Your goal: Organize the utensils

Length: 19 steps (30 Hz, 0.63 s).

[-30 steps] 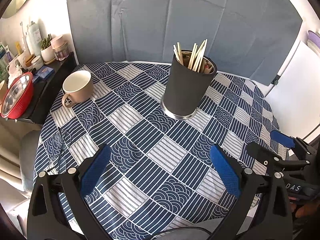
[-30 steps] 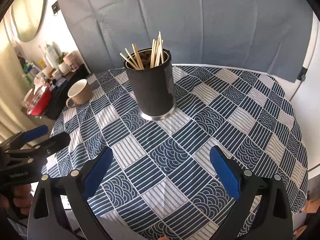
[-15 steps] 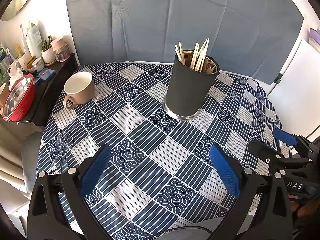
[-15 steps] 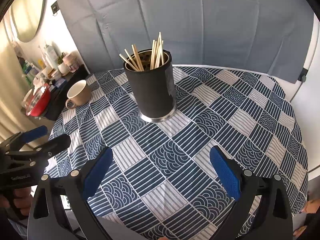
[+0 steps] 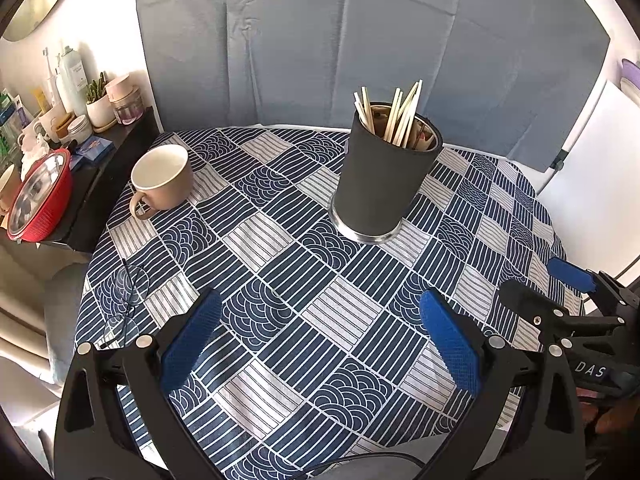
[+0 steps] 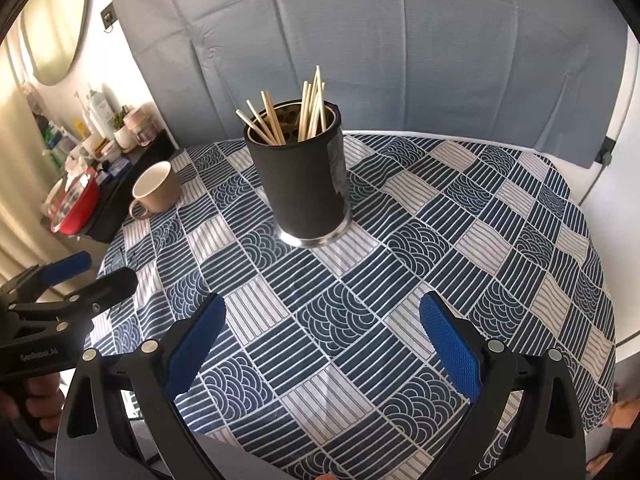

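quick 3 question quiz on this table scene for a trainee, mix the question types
1. True or false: the chopsticks stand inside the black holder.
2. Multiple choice: the beige mug is A) lying on its side B) upright and looks empty C) stacked on the holder.
3. Fill in: both the left tongs and right tongs are ____ and hold nothing.

Key: 1 true; 2 B; 3 open

The black holder (image 5: 384,184) is hiding the lower ends of your chopsticks (image 5: 400,118). The frame edge is cropping the red bowl (image 5: 38,196), and the shelf bottles' (image 5: 74,76) labels are blurring.
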Motion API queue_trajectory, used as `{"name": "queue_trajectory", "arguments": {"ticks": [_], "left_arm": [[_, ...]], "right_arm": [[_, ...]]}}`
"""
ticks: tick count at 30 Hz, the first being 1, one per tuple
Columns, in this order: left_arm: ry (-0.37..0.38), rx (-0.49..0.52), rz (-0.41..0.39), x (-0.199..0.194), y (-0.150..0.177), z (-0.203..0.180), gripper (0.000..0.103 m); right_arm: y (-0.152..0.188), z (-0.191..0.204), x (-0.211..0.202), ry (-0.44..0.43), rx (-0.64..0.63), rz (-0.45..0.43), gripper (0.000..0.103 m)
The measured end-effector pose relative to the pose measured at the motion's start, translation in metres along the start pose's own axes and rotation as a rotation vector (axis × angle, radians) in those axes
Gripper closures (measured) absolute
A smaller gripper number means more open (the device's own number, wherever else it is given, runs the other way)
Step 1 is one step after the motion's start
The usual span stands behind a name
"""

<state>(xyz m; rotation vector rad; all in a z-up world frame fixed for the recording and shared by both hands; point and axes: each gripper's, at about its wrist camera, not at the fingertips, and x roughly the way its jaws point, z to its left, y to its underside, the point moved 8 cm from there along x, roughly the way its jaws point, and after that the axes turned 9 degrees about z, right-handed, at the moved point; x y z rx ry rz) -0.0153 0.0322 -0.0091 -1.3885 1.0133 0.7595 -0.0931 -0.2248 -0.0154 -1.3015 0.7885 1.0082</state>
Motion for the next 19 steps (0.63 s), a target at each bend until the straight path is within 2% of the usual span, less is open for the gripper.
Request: {"name": "queue_trajectory", "arguments": {"ticks": [19], "left_arm": [[0.007, -0.021, 0.005, 0.0017, 0.0000, 0.0029, 0.006]], "right_arm": [[0.0010, -0.0028, 0.0034, -0.001, 0.004, 0.010, 0.010]]}}
